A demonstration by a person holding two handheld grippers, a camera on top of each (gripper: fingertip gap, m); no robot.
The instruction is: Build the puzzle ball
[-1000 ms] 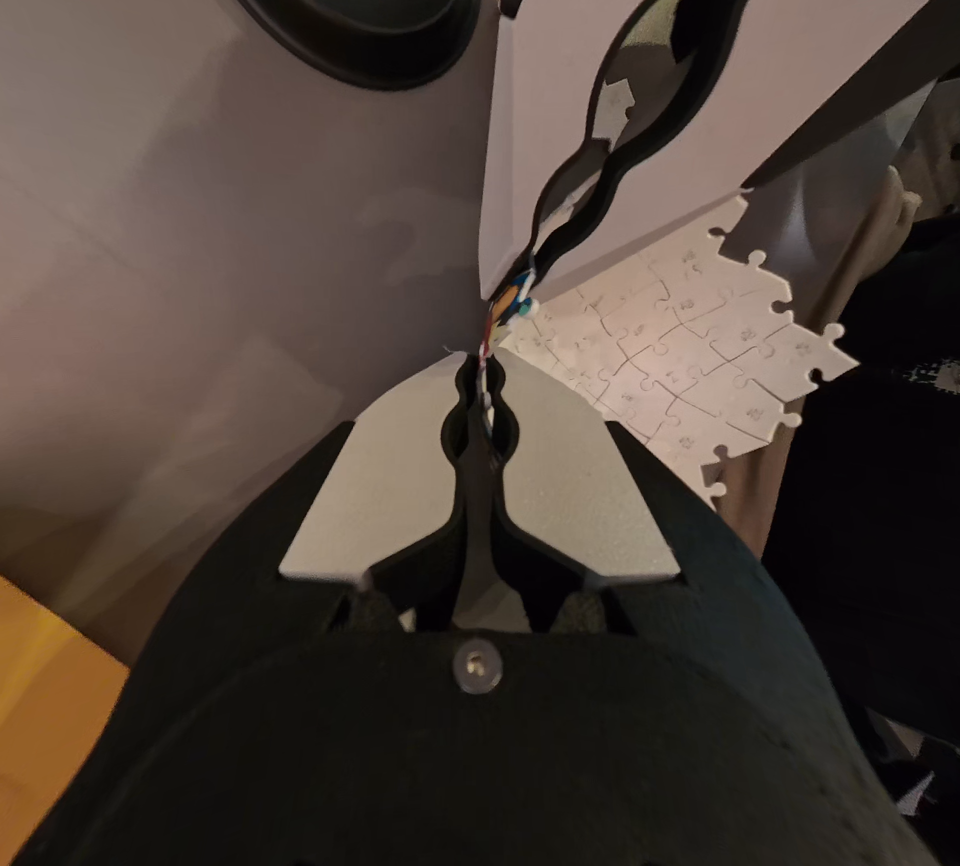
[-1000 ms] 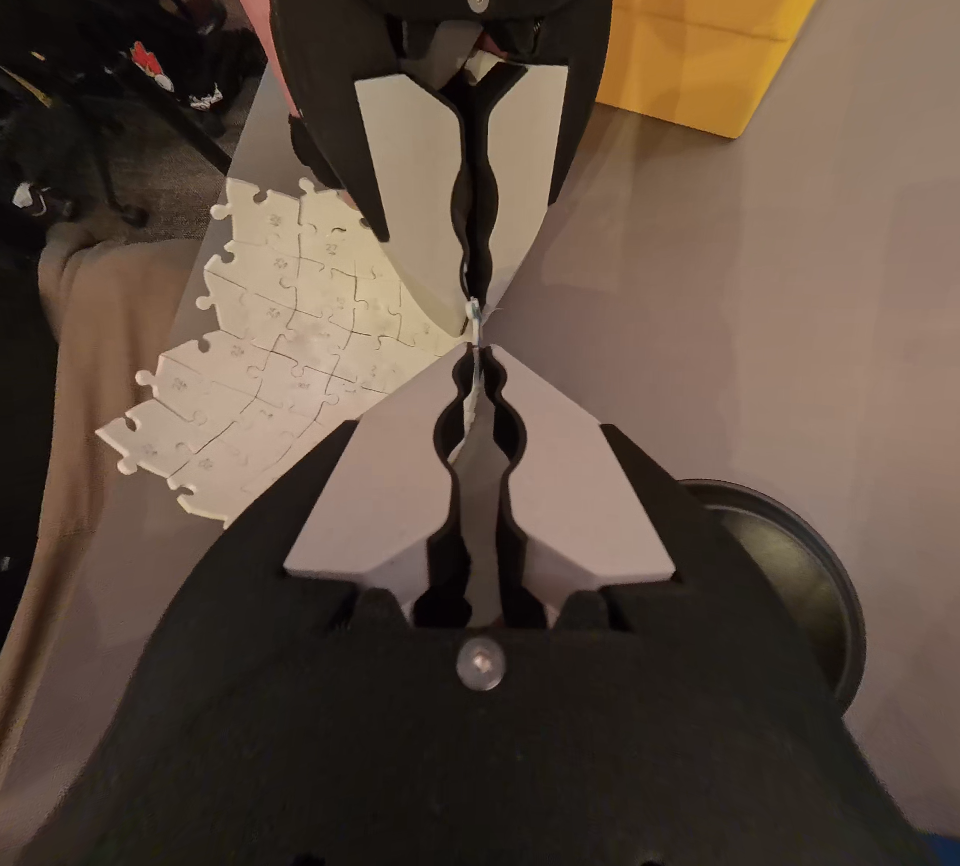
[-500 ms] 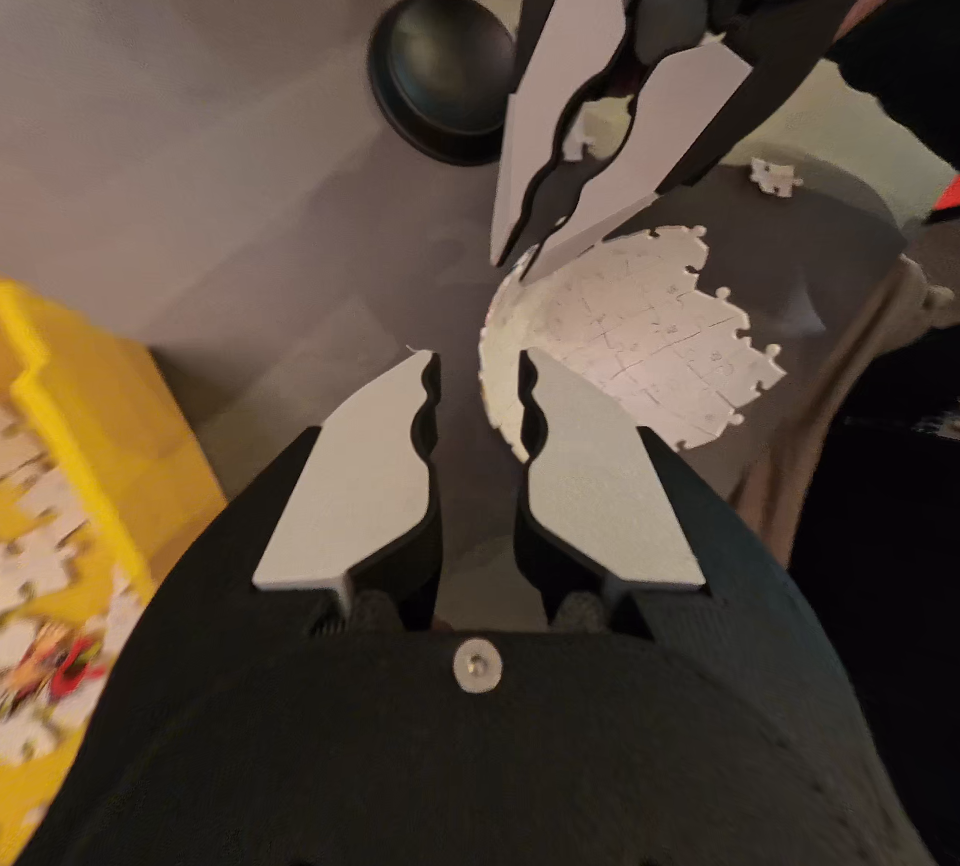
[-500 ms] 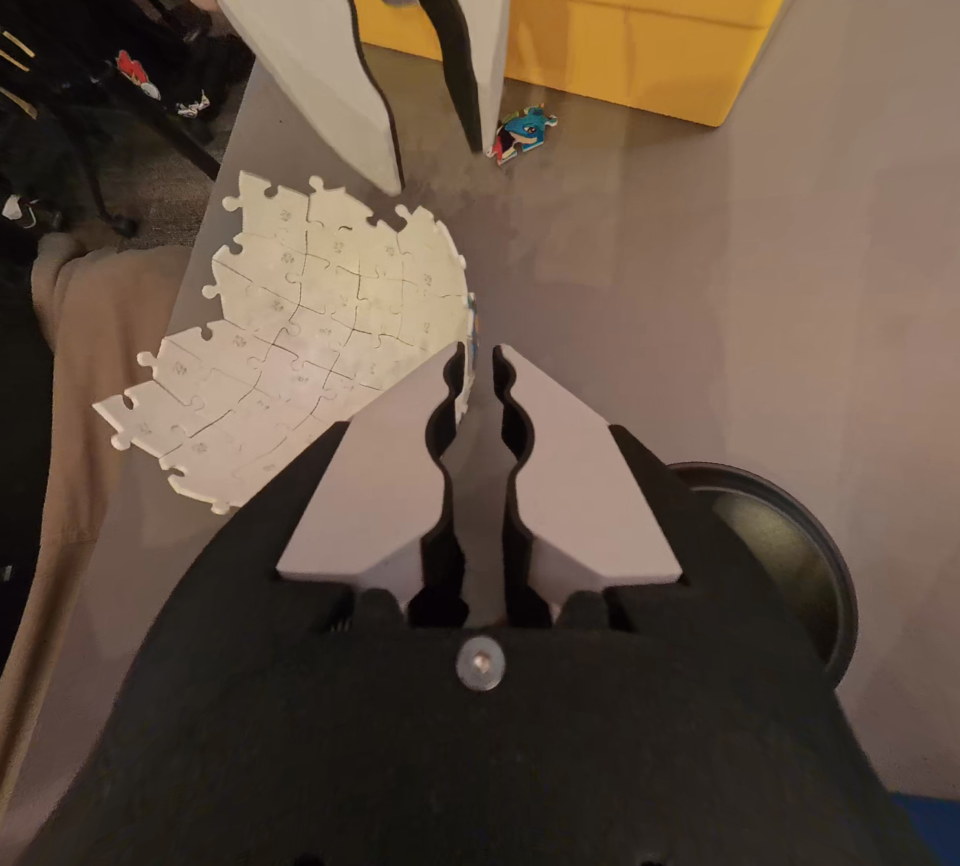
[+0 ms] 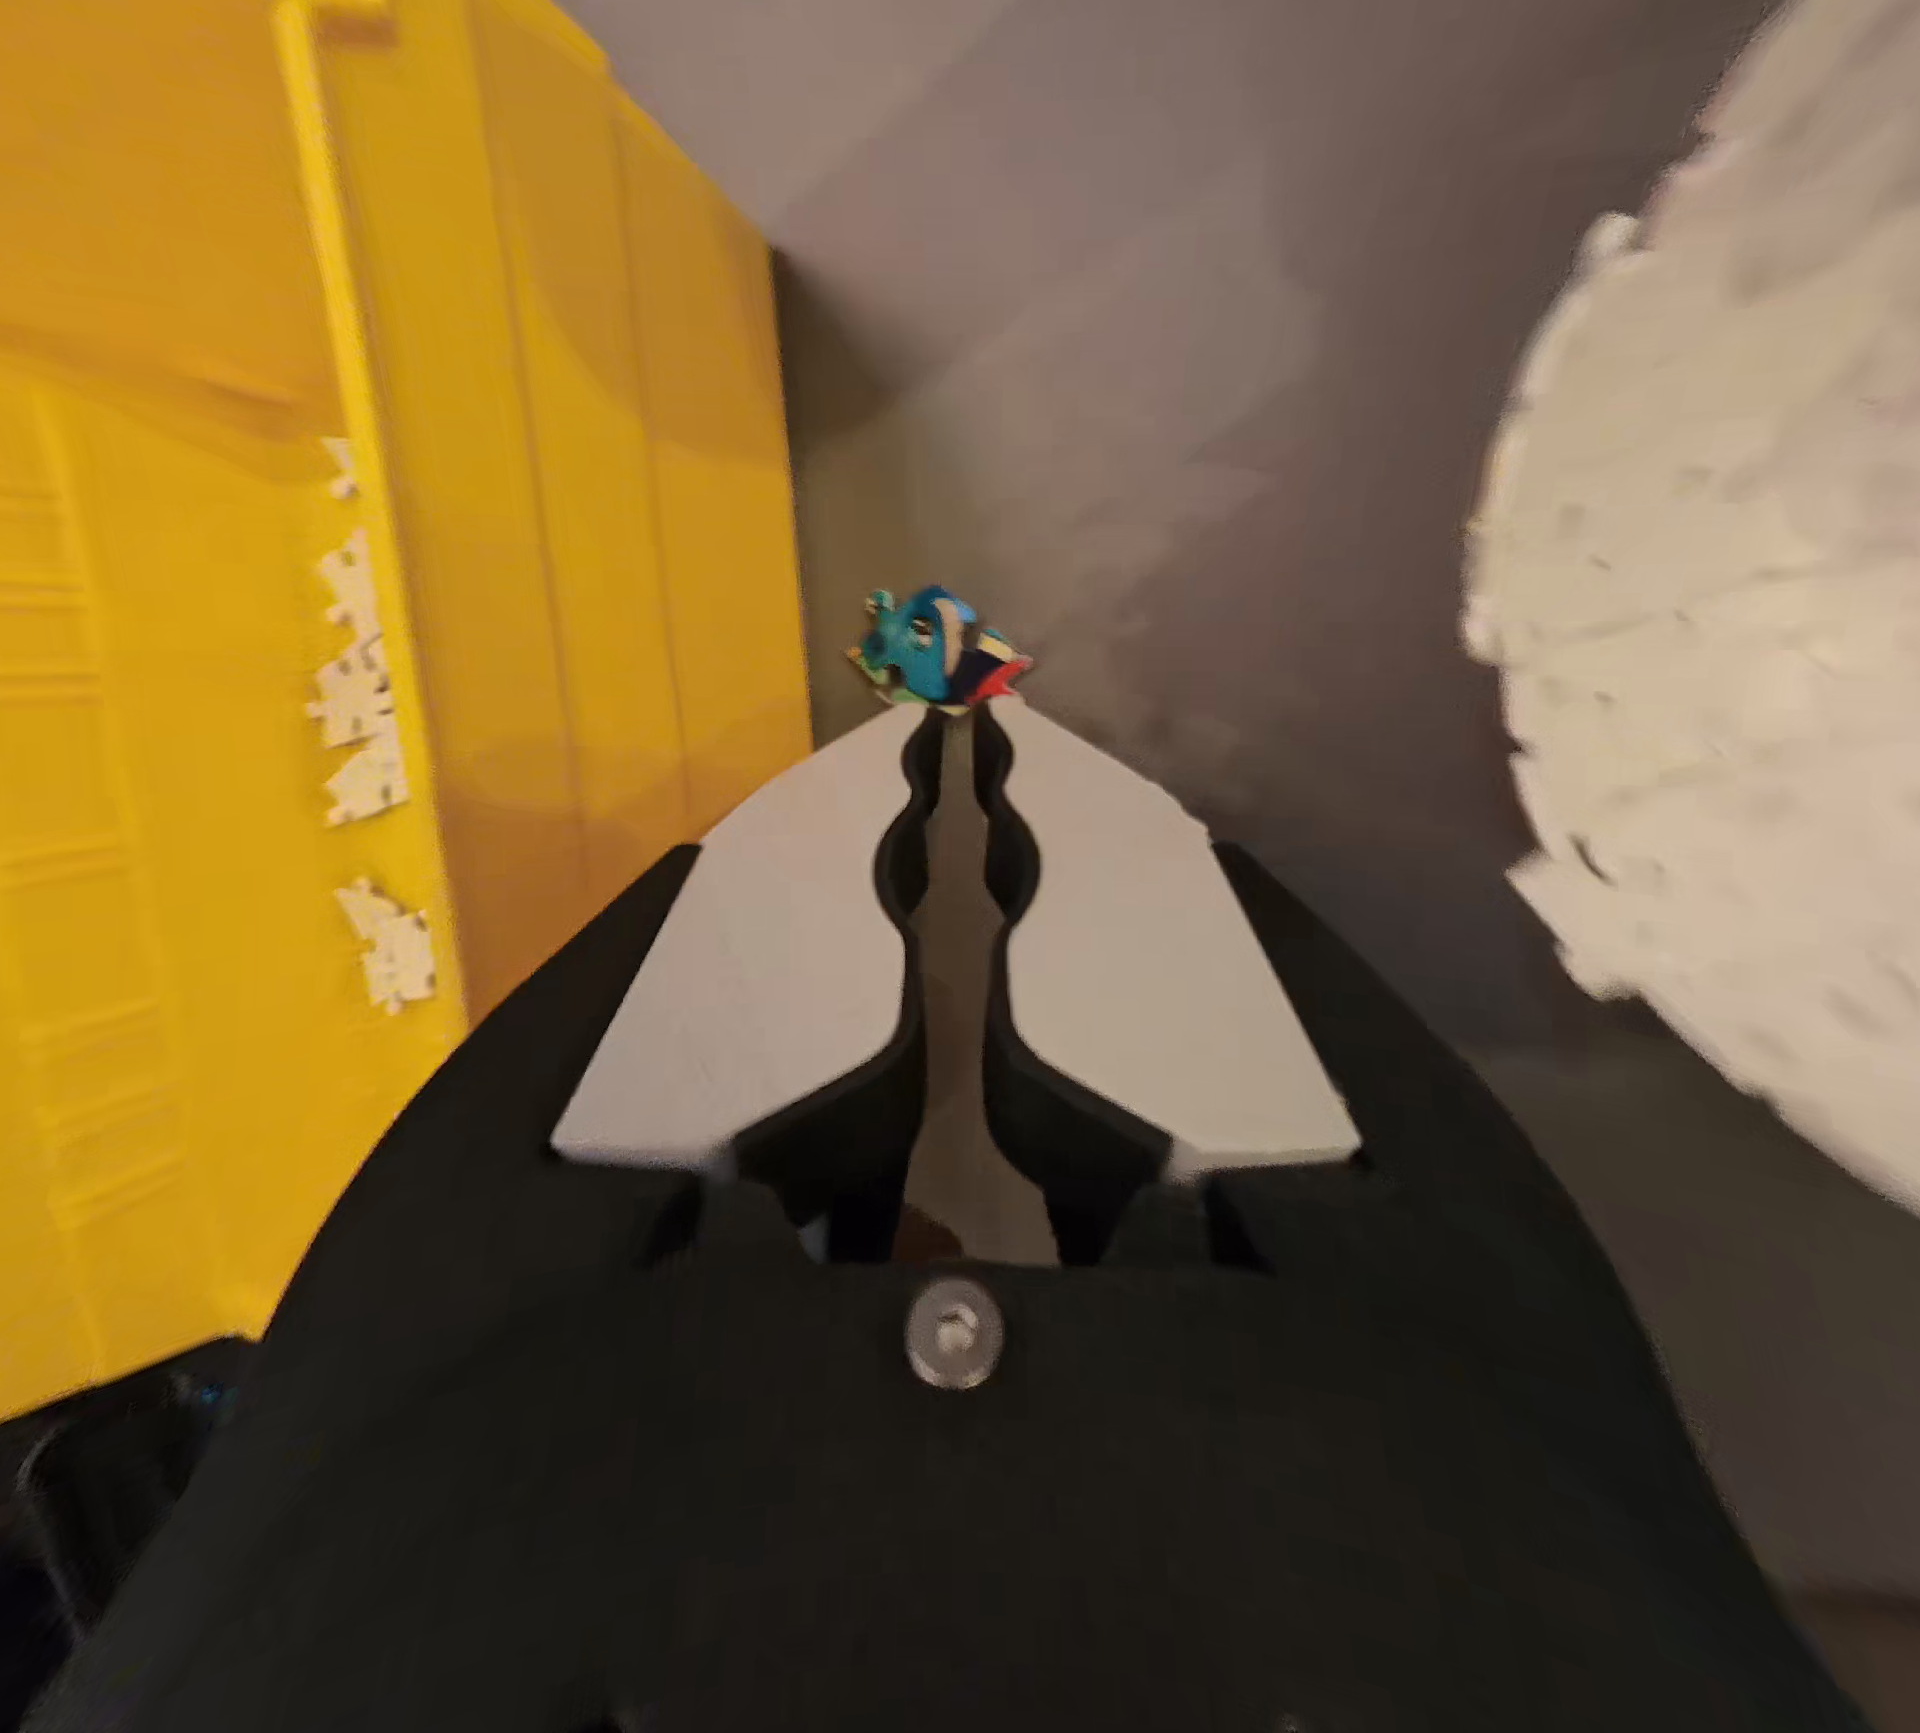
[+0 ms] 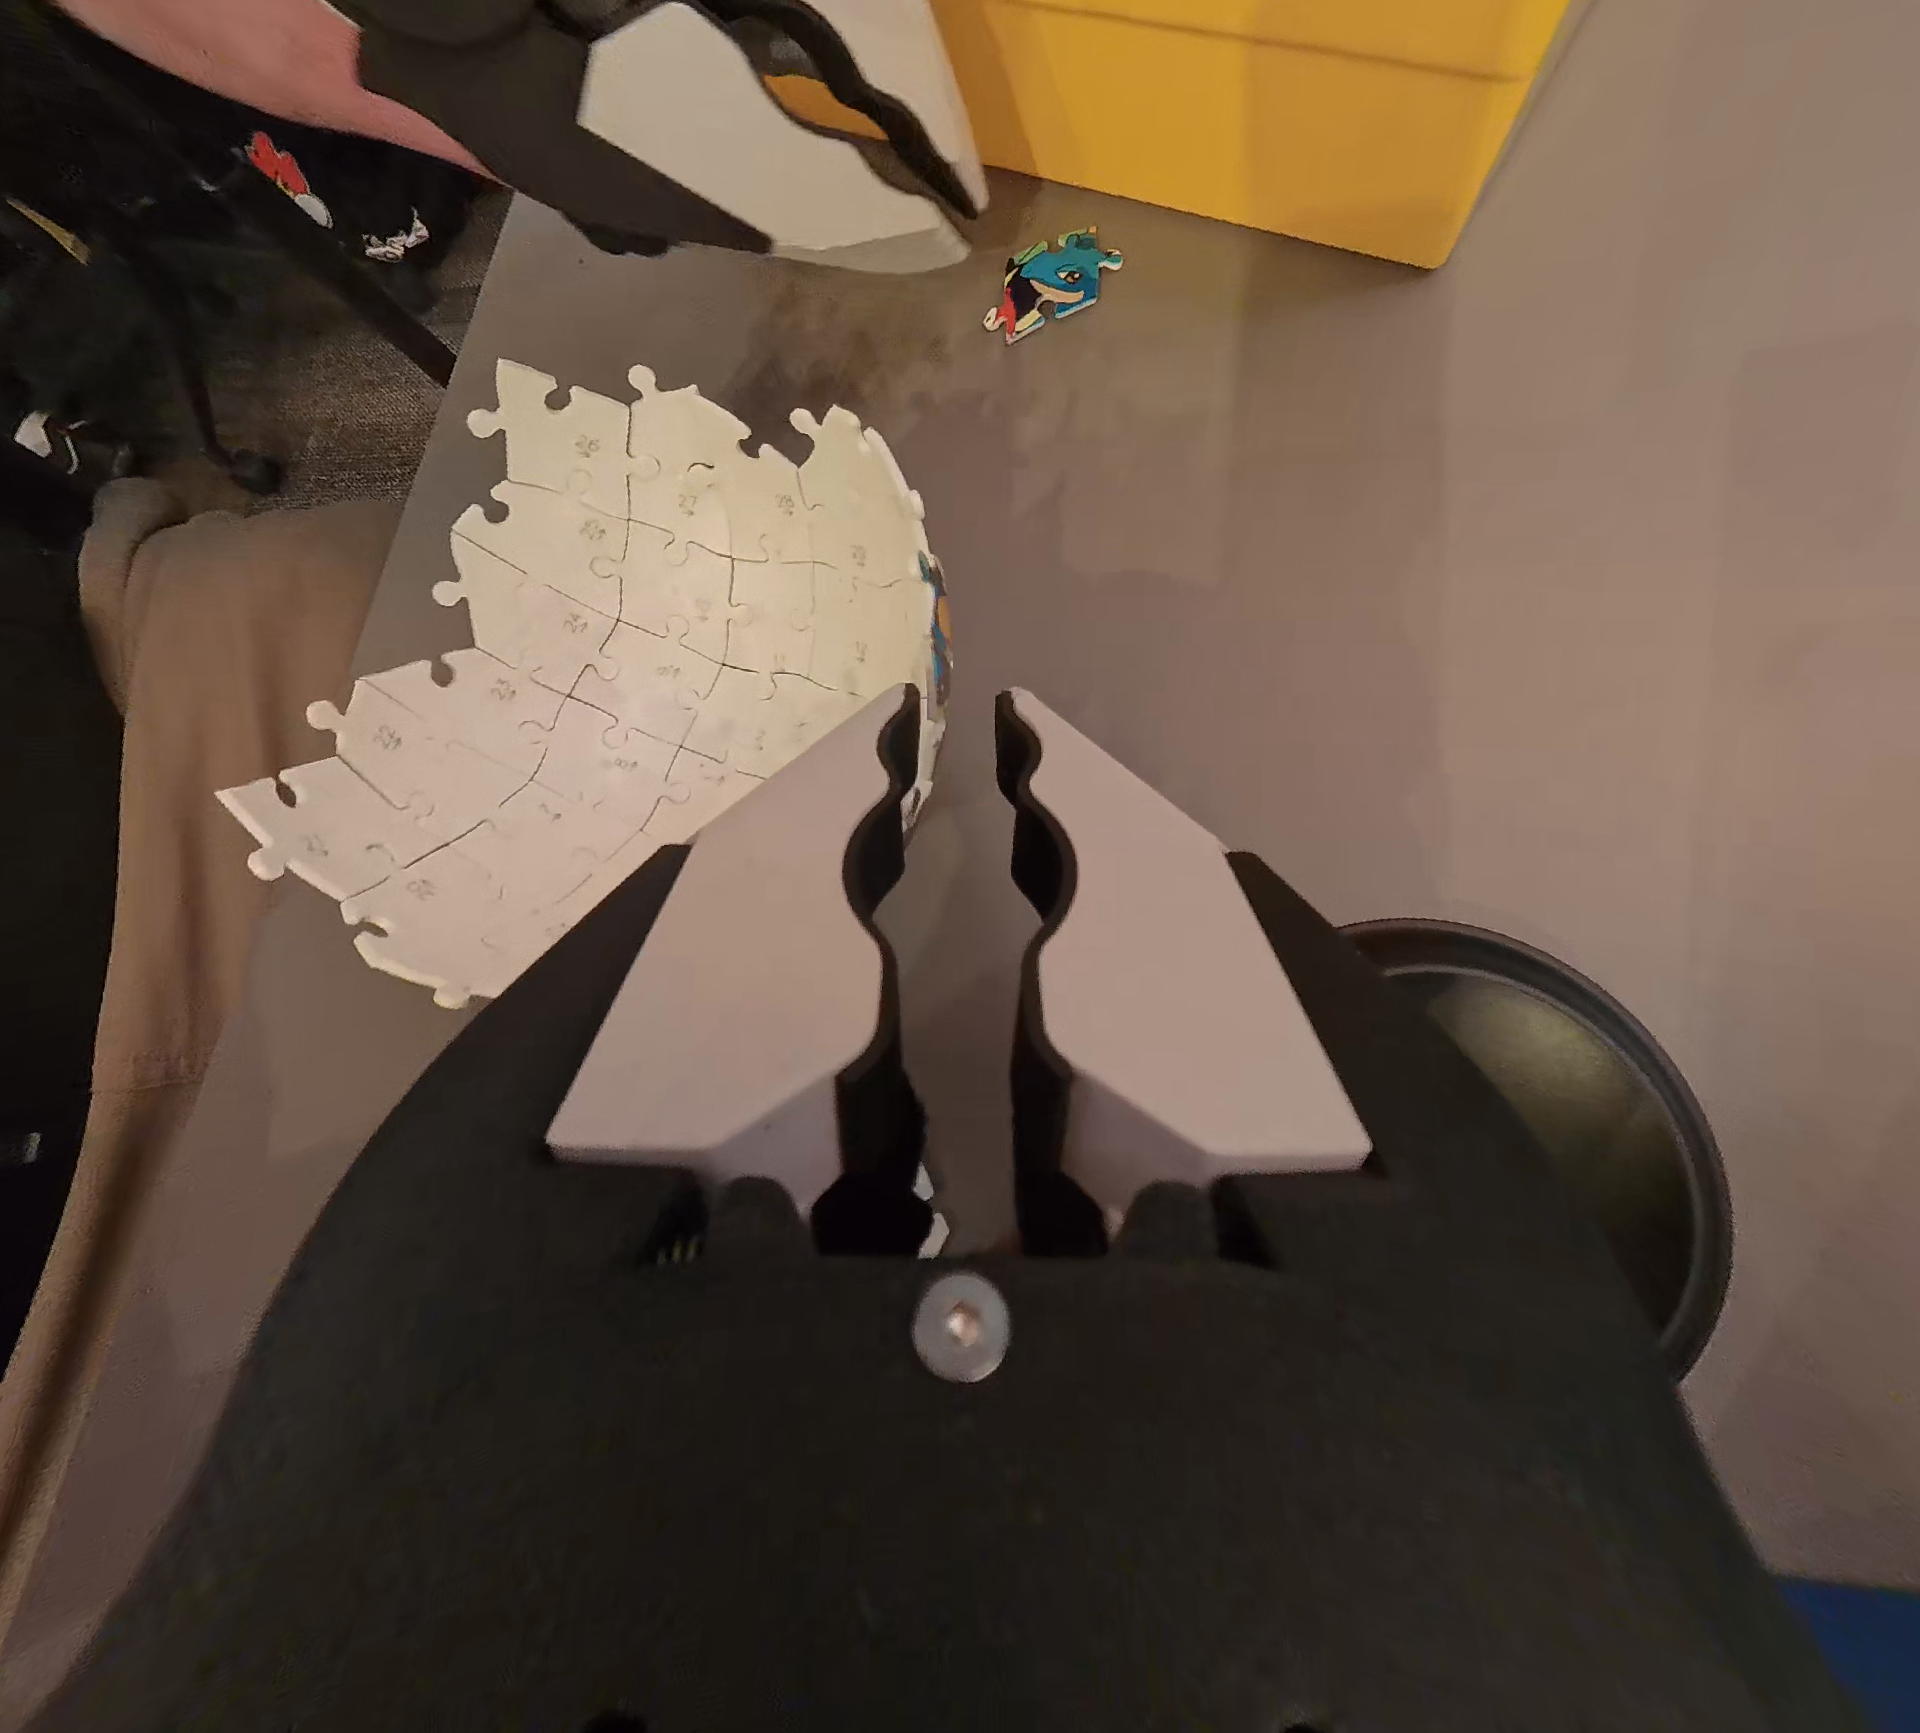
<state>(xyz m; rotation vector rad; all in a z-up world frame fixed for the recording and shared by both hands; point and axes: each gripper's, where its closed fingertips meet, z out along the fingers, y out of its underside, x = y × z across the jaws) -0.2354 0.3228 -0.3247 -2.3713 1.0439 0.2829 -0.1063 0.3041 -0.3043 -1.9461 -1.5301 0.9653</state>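
The half-built puzzle ball point(image 6: 644, 665) is a white curved shell of joined pieces, lying hollow side up on the grey table; it is a blurred white mass in the left wrist view point(image 5: 1683, 644). A loose colourful puzzle piece point(image 6: 1055, 286) lies flat on the table near the yellow bin. My left gripper point(image 5: 948, 719) is low over the table, jaws only narrowly apart, tips just short of that piece point(image 5: 940, 660), not holding it; it also shows in the right wrist view point(image 6: 958, 208). My right gripper point(image 6: 954, 701) is open and empty at the shell's right rim.
A yellow bin point(image 6: 1247, 21) stands at the far side; in the left wrist view point(image 5: 312, 540) it holds pale pieces. A black round dish point(image 6: 1558, 1112) sits to the right of my right gripper. A beige cloth point(image 6: 187, 644) hangs off the table's left edge.
A second ago both grippers were shut together at the shell's rim. Both then opened and the colourful piece lay on the table. My left gripper has dropped towards that piece with narrowed jaws.
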